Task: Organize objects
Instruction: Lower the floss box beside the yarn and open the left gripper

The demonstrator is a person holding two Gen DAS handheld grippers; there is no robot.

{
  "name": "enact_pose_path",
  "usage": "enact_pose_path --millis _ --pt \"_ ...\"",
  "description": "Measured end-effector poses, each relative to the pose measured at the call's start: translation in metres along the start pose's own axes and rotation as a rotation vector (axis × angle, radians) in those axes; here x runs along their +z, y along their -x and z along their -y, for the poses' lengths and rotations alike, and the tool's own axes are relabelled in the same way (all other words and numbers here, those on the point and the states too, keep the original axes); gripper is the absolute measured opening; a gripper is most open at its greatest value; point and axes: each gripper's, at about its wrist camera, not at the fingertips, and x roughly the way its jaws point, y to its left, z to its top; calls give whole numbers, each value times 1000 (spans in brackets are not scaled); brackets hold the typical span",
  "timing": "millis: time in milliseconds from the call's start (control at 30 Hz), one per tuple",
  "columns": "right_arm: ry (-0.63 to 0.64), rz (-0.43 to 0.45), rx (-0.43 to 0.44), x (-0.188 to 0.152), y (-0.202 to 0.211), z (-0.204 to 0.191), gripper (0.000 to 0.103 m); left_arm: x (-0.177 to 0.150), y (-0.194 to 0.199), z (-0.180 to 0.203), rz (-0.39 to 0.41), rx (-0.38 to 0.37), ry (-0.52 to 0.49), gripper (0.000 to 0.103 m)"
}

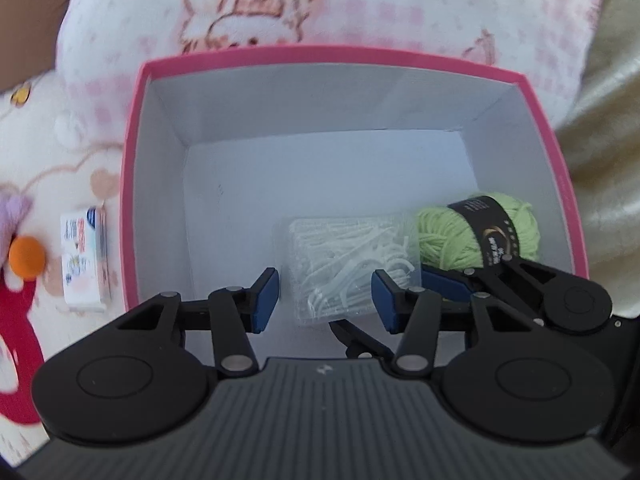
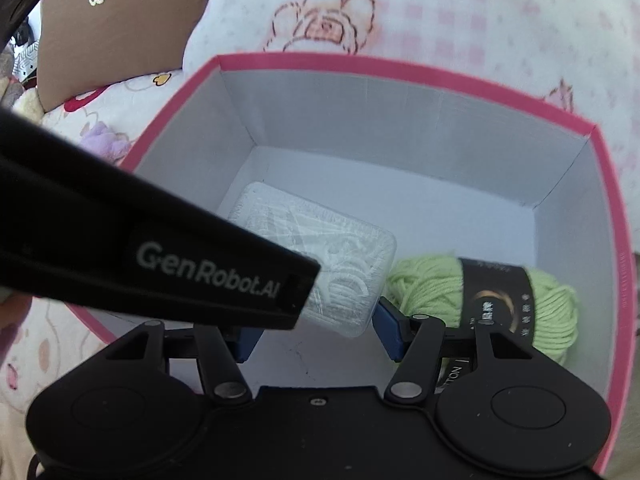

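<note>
A pink-rimmed box (image 1: pixel 134 184) with a white inside stands on a bedspread. On its floor lie a clear case of white floss picks (image 1: pixel 344 260) and a green yarn ball (image 1: pixel 476 232) with a black band, side by side. My left gripper (image 1: pixel 325 300) hangs open over the near end of the case, its left pad apart from it. In the right wrist view, the case (image 2: pixel 344 256) reaches between the pads of my open right gripper (image 2: pixel 320 340), and the yarn (image 2: pixel 552 300) lies just right of it. One right finger (image 1: pixel 444 286) sits against the yarn.
The left tool's black housing (image 2: pixel 160 256) crosses the right wrist view and hides part of the case. A small white packet (image 1: pixel 86 264) and an orange ball (image 1: pixel 26 258) lie left of the box. A brown cushion (image 2: pixel 120 28) is beyond; beige fabric (image 1: pixel 608 160) is on the right.
</note>
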Motion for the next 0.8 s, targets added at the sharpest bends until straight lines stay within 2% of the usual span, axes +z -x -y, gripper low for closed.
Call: enact_pose_path --millis 233,333,400,500,667,800 --pt "-11 -65 15 1 -11 4 63 -1 -15 0 -32 20 74 48" --pt "-5 -78 -11 2 -8 4 61 0 -19 -5 -54 -2 129 46" --pt "-15 -72 -16 2 -2 4 62 -2 -26 -11 -97 -26 190 43" --pt "-8 -67 -35 -1 1 4 61 -6 -36 -15 -130 -65 223 43" --pt "-28 -45 -41 -9 6 6 55 -10 -34 -14 -79 -73 195 43" --pt "-73 3 -3 -14 23 9 55 -11 -30 -14 -82 -108 186 44"
